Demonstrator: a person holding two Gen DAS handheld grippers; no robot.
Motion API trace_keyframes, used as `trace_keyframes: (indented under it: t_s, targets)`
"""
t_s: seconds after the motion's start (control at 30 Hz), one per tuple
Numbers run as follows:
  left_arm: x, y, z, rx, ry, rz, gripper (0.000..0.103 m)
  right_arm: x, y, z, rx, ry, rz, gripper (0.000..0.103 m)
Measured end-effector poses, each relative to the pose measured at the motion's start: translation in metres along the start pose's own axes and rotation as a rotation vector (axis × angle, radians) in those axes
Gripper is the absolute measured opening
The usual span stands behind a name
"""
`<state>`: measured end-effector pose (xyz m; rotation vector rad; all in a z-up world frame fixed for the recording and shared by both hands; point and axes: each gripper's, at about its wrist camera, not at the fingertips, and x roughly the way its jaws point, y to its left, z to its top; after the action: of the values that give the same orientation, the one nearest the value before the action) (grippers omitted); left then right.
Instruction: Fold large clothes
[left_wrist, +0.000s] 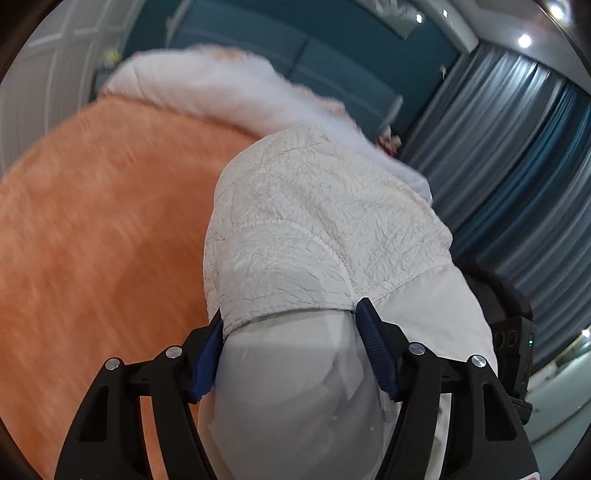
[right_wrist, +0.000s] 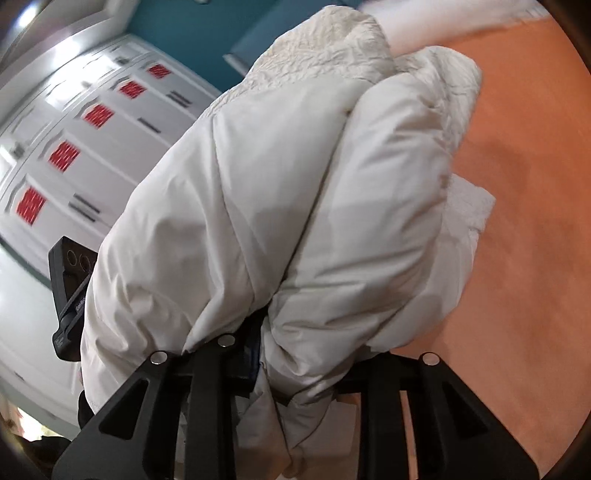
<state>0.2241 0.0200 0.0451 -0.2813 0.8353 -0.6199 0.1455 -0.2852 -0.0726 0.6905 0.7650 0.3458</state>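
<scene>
A large white padded jacket with a crinkled fleecy lining hangs bunched above the orange bedspread. In the left wrist view my left gripper has its blue pads pressed on both sides of a thick fold of smooth shell and lining. In the right wrist view the jacket billows over my right gripper, whose fingertips are buried in gathered cloth; one blue pad shows against the fabric. Each view shows part of the other gripper's black body at the jacket's side.
The orange bedspread spreads under the jacket. A white fluffy pillow or blanket lies at the head of the bed before a teal headboard. Grey-blue curtains hang on one side, white wardrobe doors with red decals on the other.
</scene>
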Motion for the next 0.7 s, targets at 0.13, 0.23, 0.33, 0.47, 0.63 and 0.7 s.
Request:
trace_keyframes:
  t_s: [0.13, 0.23, 0.33, 0.47, 0.63, 0.7]
  targets:
    - [-0.011, 0.037, 0.025, 0.011, -0.062, 0.117, 0.066, 0.051, 0.022, 0.032, -0.028, 0.012, 0.021, 0.029]
    - [0.025, 0.090, 0.026, -0.041, 0.012, 0.270, 0.071, 0.108, 0.003, 0.039, 0.041, 0.079, -0.080, 0.042]
    - [0.052, 0.122, 0.007, -0.067, 0.137, 0.423, 0.066, 0.141, -0.031, 0.025, 0.152, 0.175, -0.275, 0.043]
    - [0.019, 0.111, -0.004, -0.028, 0.077, 0.394, 0.068, 0.089, -0.034, 0.005, 0.187, 0.065, -0.232, 0.046]
    - [0.003, 0.078, 0.000, 0.053, 0.016, 0.422, 0.069, 0.039, 0.034, 0.019, -0.020, -0.082, -0.268, 0.044]
    - [0.007, 0.061, 0.002, 0.072, 0.011, 0.425, 0.074, 0.048, 0.072, 0.030, -0.136, -0.076, -0.266, 0.041]
